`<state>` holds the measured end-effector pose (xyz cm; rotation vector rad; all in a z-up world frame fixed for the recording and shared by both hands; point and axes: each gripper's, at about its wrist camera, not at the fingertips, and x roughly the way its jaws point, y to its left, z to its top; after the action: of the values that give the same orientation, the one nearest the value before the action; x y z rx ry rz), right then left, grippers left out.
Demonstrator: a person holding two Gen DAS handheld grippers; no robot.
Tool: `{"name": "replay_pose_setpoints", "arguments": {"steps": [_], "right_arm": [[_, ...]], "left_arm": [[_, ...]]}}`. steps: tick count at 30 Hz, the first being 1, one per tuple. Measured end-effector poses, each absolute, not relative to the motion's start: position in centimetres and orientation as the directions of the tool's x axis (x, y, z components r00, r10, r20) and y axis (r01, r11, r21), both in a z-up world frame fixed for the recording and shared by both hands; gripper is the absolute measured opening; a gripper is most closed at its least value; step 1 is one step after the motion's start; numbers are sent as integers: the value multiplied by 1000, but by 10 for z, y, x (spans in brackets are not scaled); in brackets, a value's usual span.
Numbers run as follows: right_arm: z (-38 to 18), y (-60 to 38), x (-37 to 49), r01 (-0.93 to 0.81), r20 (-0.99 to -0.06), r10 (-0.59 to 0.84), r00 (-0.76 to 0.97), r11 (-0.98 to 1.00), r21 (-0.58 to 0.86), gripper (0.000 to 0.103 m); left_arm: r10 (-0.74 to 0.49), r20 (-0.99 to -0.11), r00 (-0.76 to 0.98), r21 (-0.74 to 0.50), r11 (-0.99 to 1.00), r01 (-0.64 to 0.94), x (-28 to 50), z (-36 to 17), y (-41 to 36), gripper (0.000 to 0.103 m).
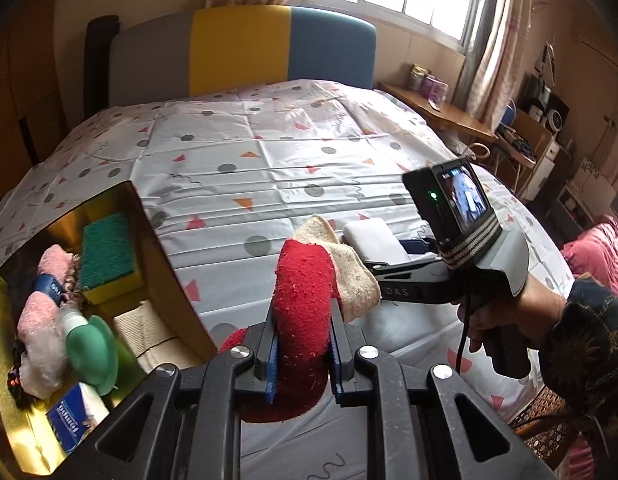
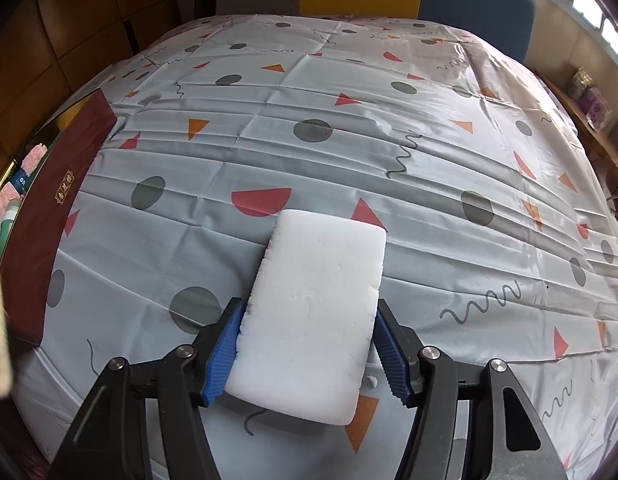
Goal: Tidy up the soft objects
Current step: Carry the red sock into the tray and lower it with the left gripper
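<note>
Gold-lined and open-topped, a maroon cardboard box (image 1: 171,264) is seen on the patterned bedspread (image 1: 269,148), and several soft things are already stowed in it: a green and yellow scouring sponge (image 1: 109,254), pink fluffy cloths (image 1: 41,312), a beige knitted piece (image 1: 149,332) and a green rounded item (image 1: 95,354). By that showing the sorting is judged well under way, with at least two pieces left outside the box.

One of them, a red and beige fuzzy sock (image 1: 309,292), is clenched between the blue pads of the left gripper (image 1: 303,356); it is held upright just beside the box's near corner, its beige end flopping to the right, and is not yet over the opening.

The other, a white rectangular foam sponge (image 2: 313,312), lies flat on the bedspread between the fingers of the right gripper (image 2: 309,344). The left pad appears to touch its edge, while a narrow gap seems to remain at the right pad, so whether it is gripped cannot be told. The box is set well to its left.
</note>
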<state>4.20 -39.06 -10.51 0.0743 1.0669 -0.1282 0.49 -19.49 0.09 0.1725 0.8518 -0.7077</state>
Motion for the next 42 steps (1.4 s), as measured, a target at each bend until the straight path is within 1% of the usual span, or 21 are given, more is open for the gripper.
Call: {"name": "replay_pose_setpoints", "arguments": {"steps": [14,19,24,29,31,36,39,41,42], "right_arm": [[-105,-389,42,119,-870,-78,487,993,-23,63],[-105,-388,42,111,-868,-83,489,993,-33,63],[-104,-388,43,108,-868,-84,489,994,-36,63],[-104,-388,43,104,-868,-86,490,994,-40,63],[-104,-388,43,102,-867,-87,490,994,-42,63],[-104,-389,43,102,-868,-87,490,994,-43,63],[-104,-389,43,103,-868,-89,489,994,-44,63],[-104,-389,43,102,-868,-89,489,994,-44,63],[-104,-389,43,102,-868,-88,489,994,-44,63]], "left_arm": [[-503,-717,483,-191,808,557,17,15,-152,18],[-495,-695,521,-254,847,467,36,29,-105,18],[-464,-696,548,-326,884,334,55,33,-34,18],[-399,-733,551,-367,914,172,62,14,36,18],[-384,-757,528,-394,914,99,62,-2,58,18],[-373,-789,488,-420,908,16,62,-32,71,18],[-350,-807,476,-395,919,7,62,-43,66,19],[-317,-826,467,-358,934,2,64,-50,63,24],[-309,-834,458,-350,937,-6,66,-53,62,31]]}}
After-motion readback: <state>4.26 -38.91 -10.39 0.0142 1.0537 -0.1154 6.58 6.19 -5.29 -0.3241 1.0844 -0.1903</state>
